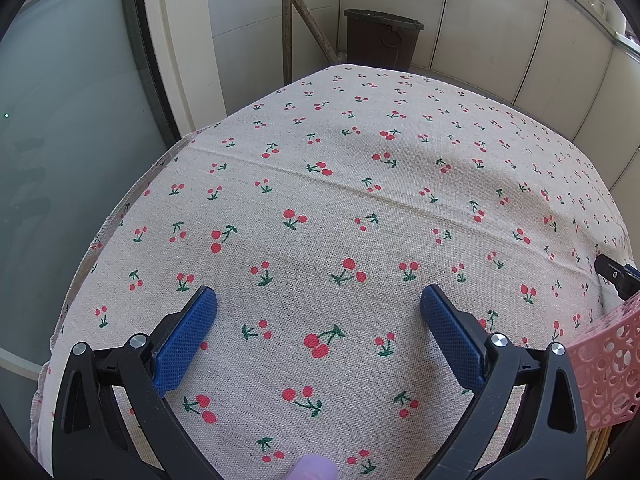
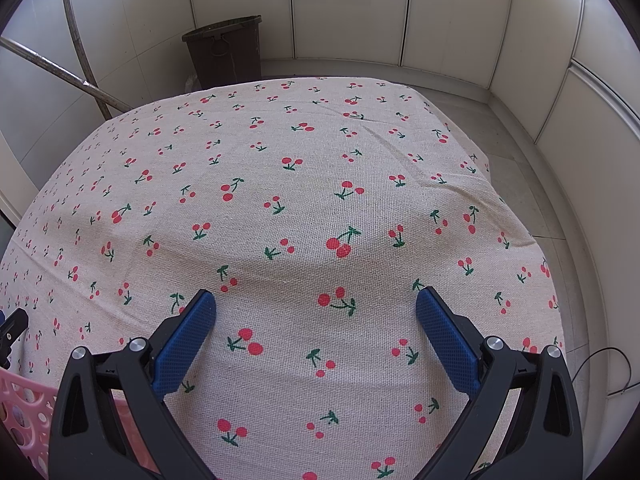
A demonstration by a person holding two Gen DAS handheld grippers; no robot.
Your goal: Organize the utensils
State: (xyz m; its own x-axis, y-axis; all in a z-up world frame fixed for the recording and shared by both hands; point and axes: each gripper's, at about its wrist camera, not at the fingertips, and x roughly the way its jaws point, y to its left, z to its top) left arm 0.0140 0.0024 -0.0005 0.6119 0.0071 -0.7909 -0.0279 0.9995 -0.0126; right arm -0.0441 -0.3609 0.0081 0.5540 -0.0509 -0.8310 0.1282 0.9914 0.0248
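Pale wall panels are enclosing a corner where a dark bin is standing on the floor beyond the far edge of the table. A beige tablecloth printed with red cherries is covering the whole top and lying slightly creased. A metal pole is leaning against the wall to the left of the bin.

The left gripper is hovering over the near part of the cloth with its blue pads spread wide and nothing between them. The right gripper is hanging likewise, its jaws standing well apart and gripping nothing, above bare cloth.

A pink perforated basket is sitting between the two grippers, at the right edge of the left wrist view and the near left corner of the right wrist view. Thin pale sticks are showing beneath its rim, too little to tell what they are. A lilac object is peeking in at the near edge below the left gripper, too cropped to identify.
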